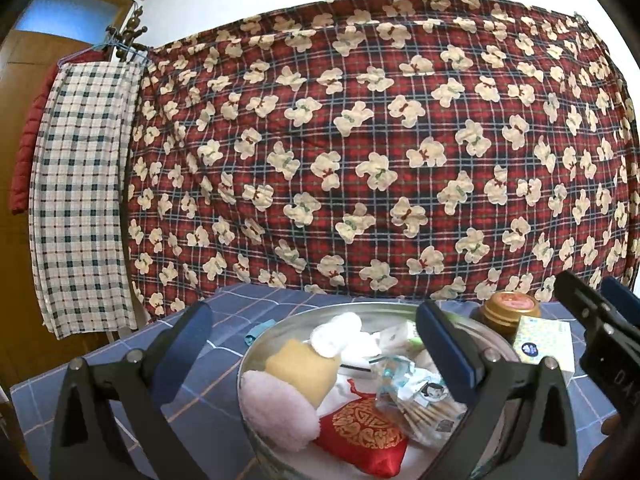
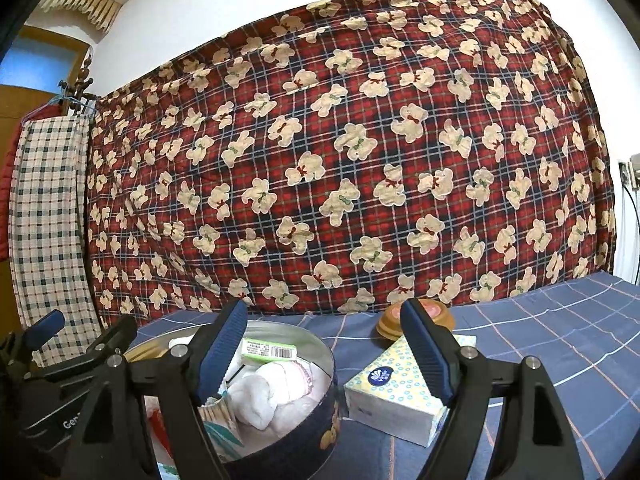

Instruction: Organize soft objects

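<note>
Gaping hand-held gripper [image 1: 316, 344] over tin [image 1: 256, 350]

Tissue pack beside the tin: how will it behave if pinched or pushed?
The tissue pack looks like a soft film-wrapped block, so it would probably dent under a pinch rather than resist. It lies flat on the blue checked cloth, so rolling or tipping seems unlikely. A push may drag and wrinkle the cloth.

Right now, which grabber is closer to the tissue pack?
Right. The right gripper hangs just above the tissue pack; the left gripper hovers over the round tin beside it.
</note>
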Demonstrator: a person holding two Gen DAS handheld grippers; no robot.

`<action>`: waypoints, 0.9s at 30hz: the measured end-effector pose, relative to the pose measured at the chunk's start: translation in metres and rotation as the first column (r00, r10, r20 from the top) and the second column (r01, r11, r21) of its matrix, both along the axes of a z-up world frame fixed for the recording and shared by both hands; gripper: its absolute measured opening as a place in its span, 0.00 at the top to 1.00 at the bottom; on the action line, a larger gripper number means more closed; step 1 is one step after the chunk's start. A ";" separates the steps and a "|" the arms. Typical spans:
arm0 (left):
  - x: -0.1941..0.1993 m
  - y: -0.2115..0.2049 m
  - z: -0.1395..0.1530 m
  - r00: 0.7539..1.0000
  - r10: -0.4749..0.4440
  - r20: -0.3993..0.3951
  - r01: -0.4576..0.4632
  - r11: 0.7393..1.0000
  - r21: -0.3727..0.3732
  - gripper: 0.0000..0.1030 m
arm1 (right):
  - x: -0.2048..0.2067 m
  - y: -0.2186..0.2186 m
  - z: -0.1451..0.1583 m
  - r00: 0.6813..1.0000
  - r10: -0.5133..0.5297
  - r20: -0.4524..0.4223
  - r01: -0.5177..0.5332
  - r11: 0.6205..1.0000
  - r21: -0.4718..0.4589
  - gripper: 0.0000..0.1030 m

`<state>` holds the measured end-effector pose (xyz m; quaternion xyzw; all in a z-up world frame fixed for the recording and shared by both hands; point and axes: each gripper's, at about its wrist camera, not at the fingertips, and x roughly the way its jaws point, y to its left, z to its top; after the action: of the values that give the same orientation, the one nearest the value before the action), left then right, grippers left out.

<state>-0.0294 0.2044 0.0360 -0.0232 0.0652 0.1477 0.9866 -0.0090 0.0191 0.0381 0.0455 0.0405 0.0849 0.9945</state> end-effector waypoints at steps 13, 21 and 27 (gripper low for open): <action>0.003 -0.012 0.001 1.000 -0.012 -0.017 0.013 0.998 0.063 0.00 | -0.002 -0.002 0.002 1.000 0.004 0.020 -0.004 1.000 0.025 0.21; 0.005 -0.012 0.001 1.000 -0.012 -0.028 0.013 0.998 0.054 0.00 | 0.007 0.005 0.005 0.999 0.034 0.014 -0.034 0.999 0.016 0.21; 0.003 -0.013 0.002 1.000 -0.011 -0.012 0.012 0.998 0.054 0.00 | 0.004 0.004 0.006 0.999 0.029 0.031 -0.029 0.999 0.016 0.21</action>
<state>-0.0259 0.1915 0.0381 0.0049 0.0670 0.1439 0.9873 -0.0048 0.0226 0.0438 0.0515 0.0252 0.1003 0.9933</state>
